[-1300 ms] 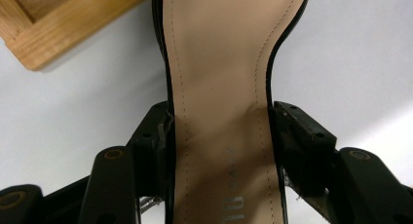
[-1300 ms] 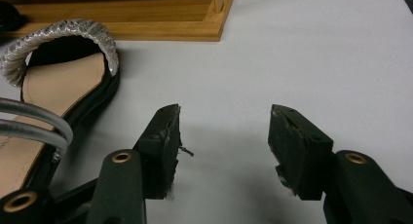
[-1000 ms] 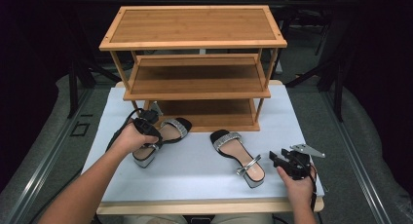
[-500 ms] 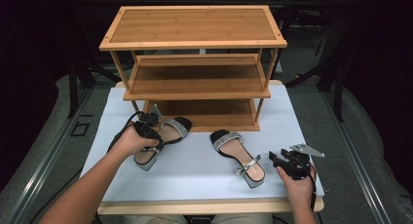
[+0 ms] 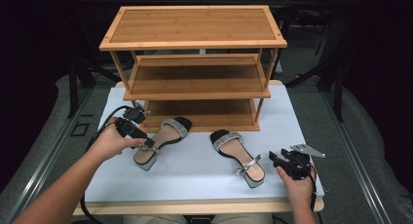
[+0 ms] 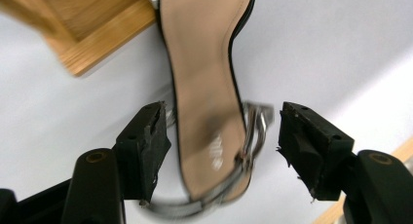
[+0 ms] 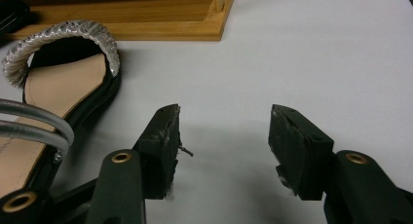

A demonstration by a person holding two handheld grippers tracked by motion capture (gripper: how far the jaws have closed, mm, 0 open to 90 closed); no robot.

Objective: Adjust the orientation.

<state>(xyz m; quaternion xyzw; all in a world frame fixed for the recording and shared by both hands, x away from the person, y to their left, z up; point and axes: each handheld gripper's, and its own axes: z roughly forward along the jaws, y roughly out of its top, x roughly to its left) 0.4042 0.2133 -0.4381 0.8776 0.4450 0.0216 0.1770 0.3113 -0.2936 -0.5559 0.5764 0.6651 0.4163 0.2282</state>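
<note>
Since the earlier frames, the left tongs have just been opening and have lifted back off the heel of the left sandal, which lies on the desk with its toe at the shoe rack. It now sits loose between the spread jaws. The right tongs rest open and empty beside the right sandal; placing looks done on the left, so next comes gripping that second sandal's heel.
</note>
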